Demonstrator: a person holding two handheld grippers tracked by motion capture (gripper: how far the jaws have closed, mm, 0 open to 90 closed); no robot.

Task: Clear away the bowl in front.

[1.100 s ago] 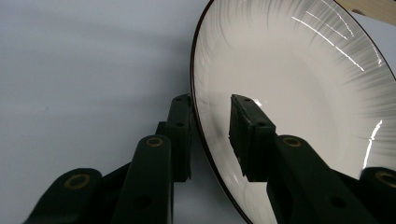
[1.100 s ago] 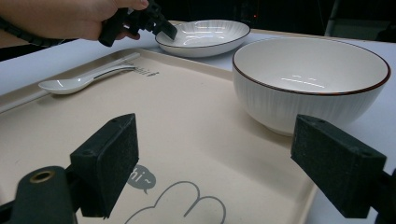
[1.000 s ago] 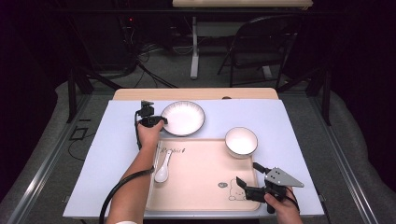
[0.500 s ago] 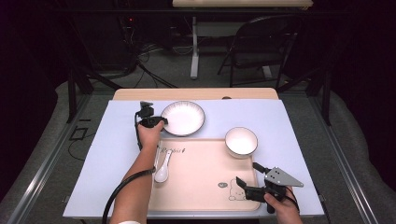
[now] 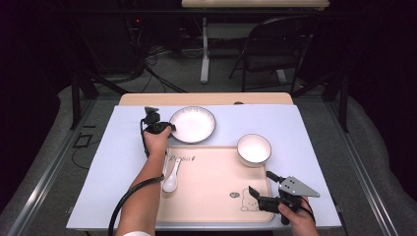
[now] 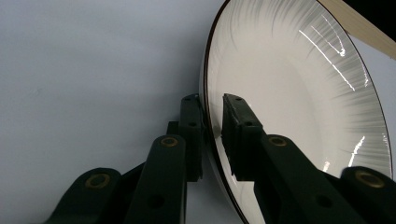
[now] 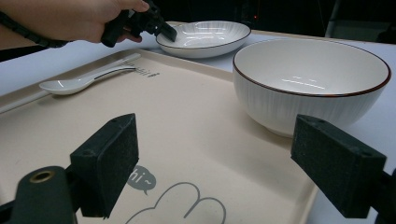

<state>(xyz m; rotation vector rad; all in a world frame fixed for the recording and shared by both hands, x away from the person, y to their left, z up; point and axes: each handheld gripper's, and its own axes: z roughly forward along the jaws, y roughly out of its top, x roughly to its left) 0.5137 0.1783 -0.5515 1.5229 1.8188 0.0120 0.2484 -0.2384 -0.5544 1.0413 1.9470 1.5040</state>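
My left gripper (image 5: 166, 127) has just been closing on the near-left rim of the white plate (image 5: 193, 124), one jaw inside the rim and one outside; its pads look pressed to the thin edge. The plate sits on the pale blue table cover (image 5: 118, 162), toward the far edge, just beyond the beige tray (image 5: 211, 196). My right gripper (image 5: 260, 189) hovers with jaws wide apart and empty over the tray's near-right corner. A bowl (image 5: 253, 149) sits at the tray's far-right corner, a spoon (image 5: 171, 178) on its left edge. The risk, as I judge it: glazed rim, narrow bite, so the plate may tilt or slip when lifted.
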